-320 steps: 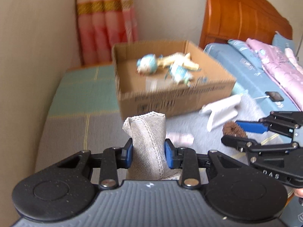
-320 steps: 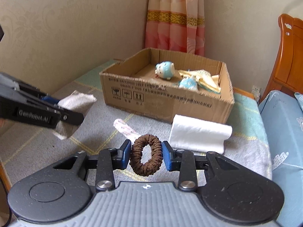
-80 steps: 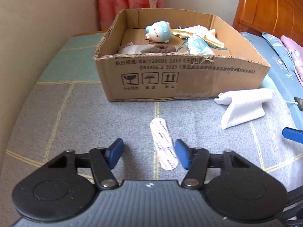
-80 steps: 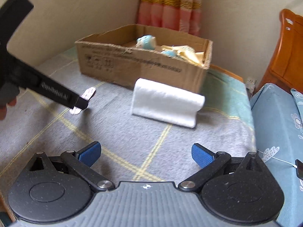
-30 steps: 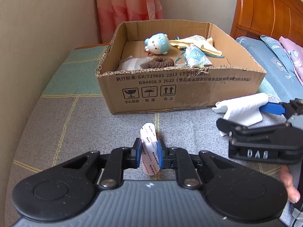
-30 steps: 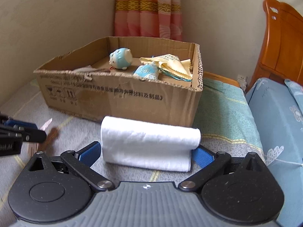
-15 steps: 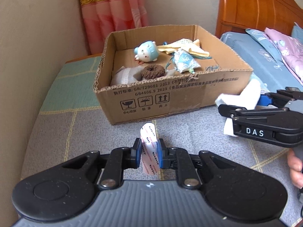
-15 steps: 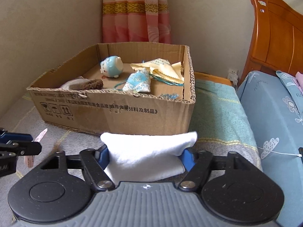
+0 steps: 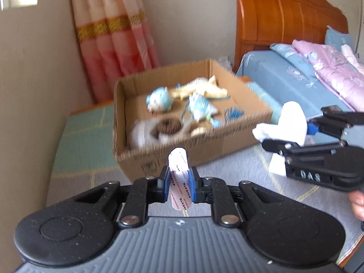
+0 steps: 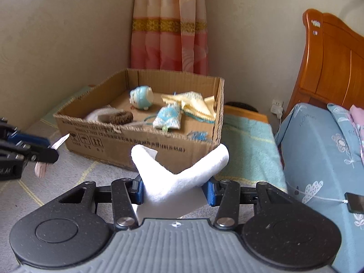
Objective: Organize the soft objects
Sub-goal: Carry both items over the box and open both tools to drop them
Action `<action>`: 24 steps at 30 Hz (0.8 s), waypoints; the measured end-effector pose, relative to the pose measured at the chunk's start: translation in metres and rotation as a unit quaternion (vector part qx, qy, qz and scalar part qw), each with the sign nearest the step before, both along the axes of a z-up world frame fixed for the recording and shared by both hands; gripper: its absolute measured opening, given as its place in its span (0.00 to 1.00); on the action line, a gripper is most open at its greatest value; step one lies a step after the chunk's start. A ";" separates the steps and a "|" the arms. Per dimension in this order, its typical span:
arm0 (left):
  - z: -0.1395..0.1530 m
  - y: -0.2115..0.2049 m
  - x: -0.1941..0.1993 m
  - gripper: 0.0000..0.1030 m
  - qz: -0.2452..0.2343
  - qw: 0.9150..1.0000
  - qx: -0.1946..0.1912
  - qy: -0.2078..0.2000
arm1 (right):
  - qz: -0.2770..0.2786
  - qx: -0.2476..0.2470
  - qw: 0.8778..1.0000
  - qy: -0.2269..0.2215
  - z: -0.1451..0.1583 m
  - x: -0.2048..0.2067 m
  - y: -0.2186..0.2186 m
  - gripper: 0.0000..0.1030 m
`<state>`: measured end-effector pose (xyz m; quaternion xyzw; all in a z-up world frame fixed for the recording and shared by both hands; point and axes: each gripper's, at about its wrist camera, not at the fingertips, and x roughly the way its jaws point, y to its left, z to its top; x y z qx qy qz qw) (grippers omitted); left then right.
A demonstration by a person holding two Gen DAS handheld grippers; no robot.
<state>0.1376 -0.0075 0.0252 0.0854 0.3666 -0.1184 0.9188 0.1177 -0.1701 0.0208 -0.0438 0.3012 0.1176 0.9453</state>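
Note:
My left gripper [image 9: 179,183] is shut on a white and pink strip-shaped packet [image 9: 178,159], held upright above the blanket. In the right wrist view my right gripper [image 10: 174,190] has its jaws closing on a white folded cloth [image 10: 159,166]. Both pads press on it, and it bunches into a V, lifted off the blanket. From the left wrist view, that right gripper [image 9: 289,136] and cloth [image 9: 292,118] hang at the right. Ahead stands an open cardboard box [image 10: 136,141] holding a blue plush toy [image 10: 141,97], a blue pouch [image 10: 168,116], a yellow cloth [image 10: 188,101] and a brown scrunchie [image 10: 119,116].
The box rests on a grey and teal blanket [image 10: 245,141] in a corner, with walls left and behind and a pink curtain [image 10: 169,34]. A bed with blue bedding [image 10: 318,147] and a wooden headboard [image 10: 334,63] stands at the right. A phone on a cable [image 10: 355,202] lies there.
The right jaws have closed on the white cloth and lifted it off the blanket, so it now bunches into a V. Both grippers have risen, and the left still holds the packet.

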 end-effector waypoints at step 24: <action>0.017 0.023 0.061 0.98 0.063 0.995 0.013 -0.078 | 0.016 0.026 0.997 -0.073 0.070 0.069 0.016 0.81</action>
